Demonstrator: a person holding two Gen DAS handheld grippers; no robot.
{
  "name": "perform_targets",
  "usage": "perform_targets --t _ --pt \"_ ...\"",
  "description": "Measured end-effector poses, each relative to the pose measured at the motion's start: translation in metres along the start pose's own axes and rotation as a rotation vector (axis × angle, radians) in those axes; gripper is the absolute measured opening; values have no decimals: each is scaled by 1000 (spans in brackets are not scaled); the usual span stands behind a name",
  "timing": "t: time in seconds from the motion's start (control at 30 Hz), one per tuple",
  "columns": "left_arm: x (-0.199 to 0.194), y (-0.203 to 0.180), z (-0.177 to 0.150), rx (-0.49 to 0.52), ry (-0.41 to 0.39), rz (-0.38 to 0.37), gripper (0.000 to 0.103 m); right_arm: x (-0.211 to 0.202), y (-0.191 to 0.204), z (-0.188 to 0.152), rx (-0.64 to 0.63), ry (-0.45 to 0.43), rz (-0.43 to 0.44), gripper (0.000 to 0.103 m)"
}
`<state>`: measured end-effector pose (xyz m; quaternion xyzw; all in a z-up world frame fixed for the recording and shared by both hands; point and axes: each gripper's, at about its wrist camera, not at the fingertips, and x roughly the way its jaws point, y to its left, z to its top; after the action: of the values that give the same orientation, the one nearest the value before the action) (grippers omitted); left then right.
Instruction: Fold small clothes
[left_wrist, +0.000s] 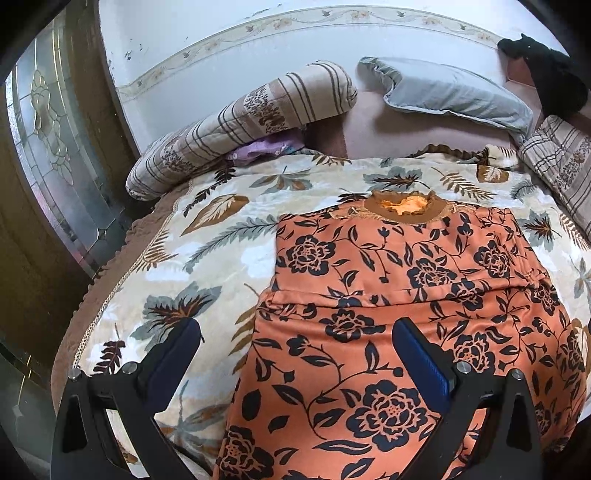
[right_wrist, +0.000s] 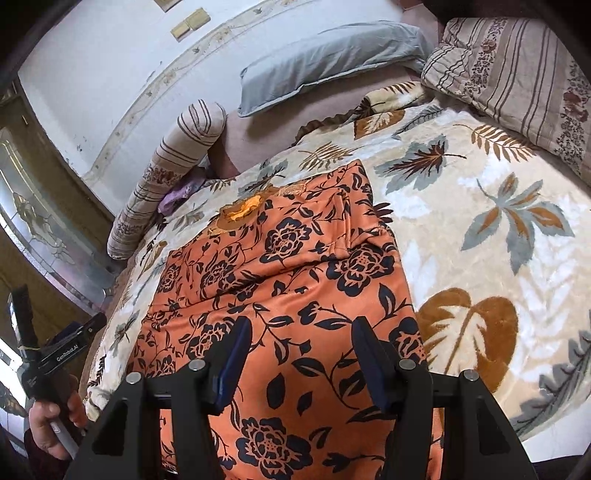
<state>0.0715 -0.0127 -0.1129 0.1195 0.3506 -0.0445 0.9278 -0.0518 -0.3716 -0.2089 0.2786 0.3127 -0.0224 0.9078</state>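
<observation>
Striped bolster (left_wrist: 240, 125) upper left, grey pillow (left_wrist: 447, 92) top centre against the white wall (left_wrist: 207, 33), and the orange floral garment (left_wrist: 388, 295) lies flat mid-frame on the leaf-print blanket (left_wrist: 221, 229), left gripper (left_wrist: 295, 347) and right gripper (right_wrist: 301, 350) both hovering spread, gripping nothing.

The garment (left_wrist: 399, 295) lies on the blanket (left_wrist: 207, 258), pillows (left_wrist: 450, 92) behind it by the wall (left_wrist: 221, 44).

An orange top (left_wrist: 388, 332) with black flowers lies flat, sides seemingly folded inward, brown collar far.
</observation>
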Motion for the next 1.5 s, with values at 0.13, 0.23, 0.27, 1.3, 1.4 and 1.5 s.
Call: perform_targets --t 0.13,0.23,0.27,1.3,1.4,1.5 --pt "2 4 -3 -7 4 3 103 4 3 -1 -11 9 -5 60" --pt "3 7 -5 -12 7 6 103 8 2 -2 -4 17 -6 60" --pt "4 8 -6 -13 9 7 103 8 2 -2 -3 18 -8 60" --pt "9 27 -38 -23 57 31 103 9 11 -13 -17 27 1 60" --pt "9 31 -40 -24 58 35 103 7 11 -14 -14 25 1 60" --pt "8 34 -40 -25 59 39 103 8 10 -13 -10 29 3 60"
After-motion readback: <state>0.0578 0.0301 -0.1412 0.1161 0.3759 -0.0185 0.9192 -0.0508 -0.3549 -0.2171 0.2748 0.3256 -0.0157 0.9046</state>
